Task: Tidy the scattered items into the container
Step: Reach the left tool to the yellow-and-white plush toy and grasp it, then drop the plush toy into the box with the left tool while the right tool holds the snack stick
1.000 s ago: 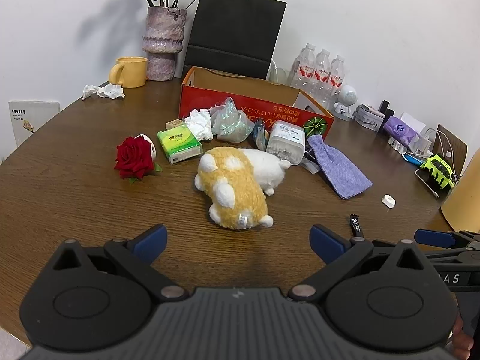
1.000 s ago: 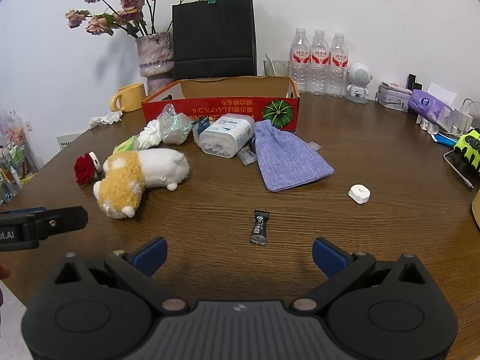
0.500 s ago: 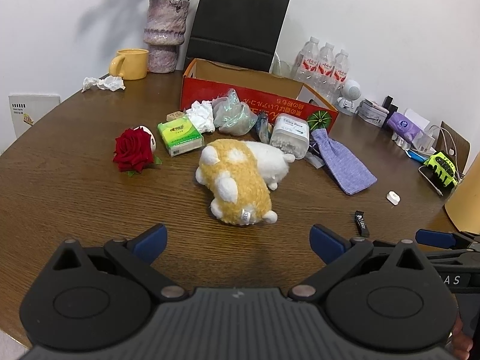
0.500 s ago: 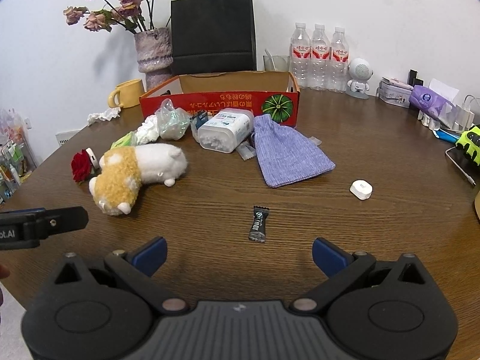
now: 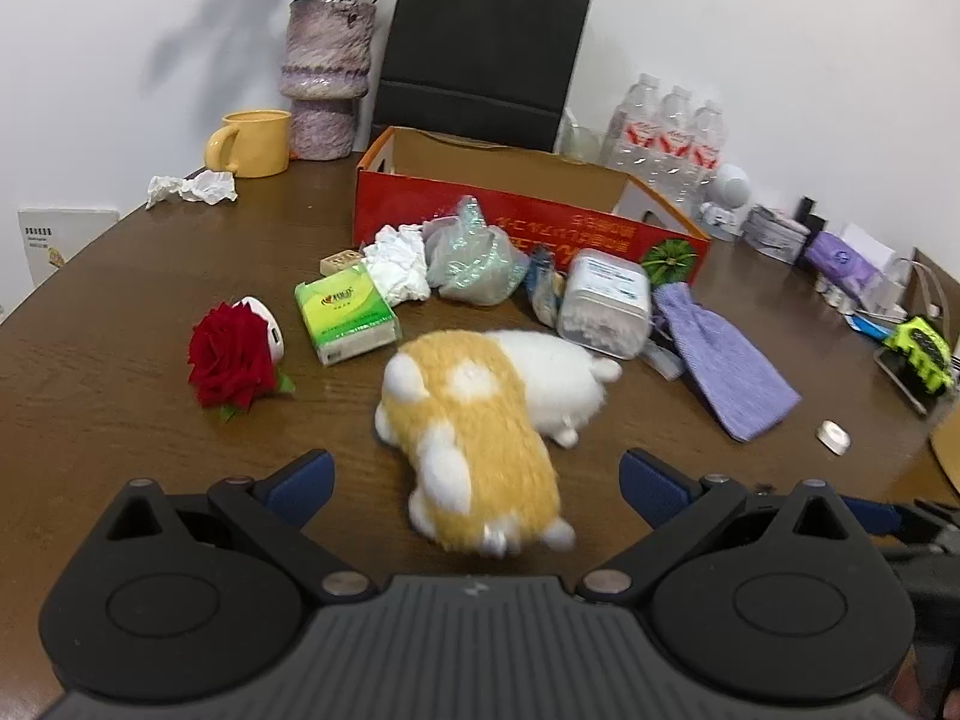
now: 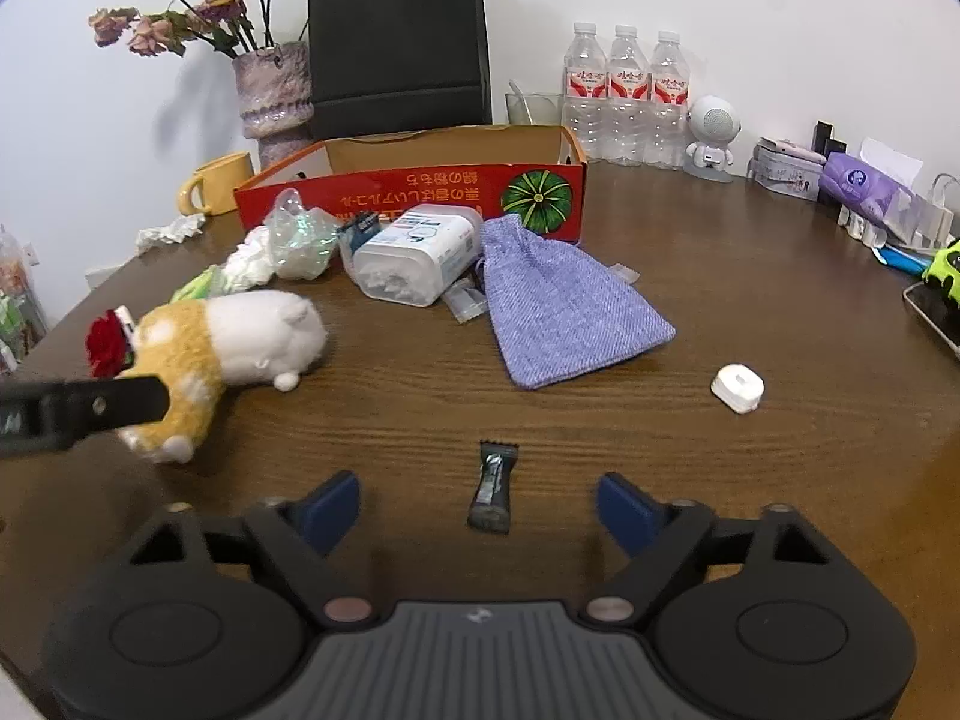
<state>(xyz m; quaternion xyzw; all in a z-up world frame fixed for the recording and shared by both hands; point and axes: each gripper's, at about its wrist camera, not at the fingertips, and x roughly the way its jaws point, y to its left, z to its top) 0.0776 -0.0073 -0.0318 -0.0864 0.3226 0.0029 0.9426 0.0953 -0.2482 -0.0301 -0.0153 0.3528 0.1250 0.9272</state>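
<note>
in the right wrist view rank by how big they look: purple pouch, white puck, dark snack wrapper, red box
1. red box
2. purple pouch
3. dark snack wrapper and white puck: look alike; the wrapper sits nearer the camera, so unsure.

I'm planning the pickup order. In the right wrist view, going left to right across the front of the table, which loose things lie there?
Red rose → plush toy → dark snack wrapper → small white puck. The purple pouch lies further back, above the wrapper.
</note>
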